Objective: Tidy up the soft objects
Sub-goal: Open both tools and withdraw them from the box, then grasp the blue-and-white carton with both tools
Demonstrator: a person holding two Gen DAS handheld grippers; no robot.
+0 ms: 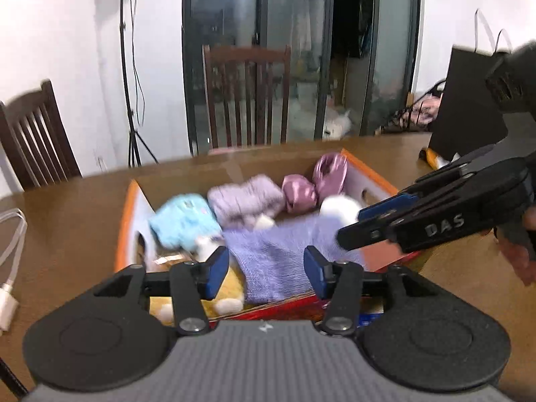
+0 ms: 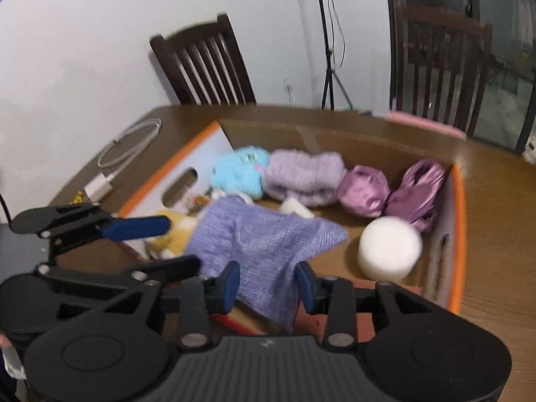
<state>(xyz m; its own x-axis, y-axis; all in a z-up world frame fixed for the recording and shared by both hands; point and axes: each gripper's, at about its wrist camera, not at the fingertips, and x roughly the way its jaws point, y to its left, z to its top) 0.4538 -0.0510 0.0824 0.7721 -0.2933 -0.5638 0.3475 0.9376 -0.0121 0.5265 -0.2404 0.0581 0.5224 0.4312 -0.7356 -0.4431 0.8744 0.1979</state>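
An orange-edged cardboard box on the wooden table holds soft things: a blue plush, a lilac fluffy roll, two pink satin bundles, a white round sponge, a yellow plush and a purple knitted cloth. My left gripper is open above the cloth at the box's near edge. My right gripper has its jaws around a hanging fold of the cloth; it also shows in the left view.
A white charger and cable lie on the table left of the box. A black paper bag stands at the table's far right. Wooden chairs stand behind the table, beside a tripod stand.
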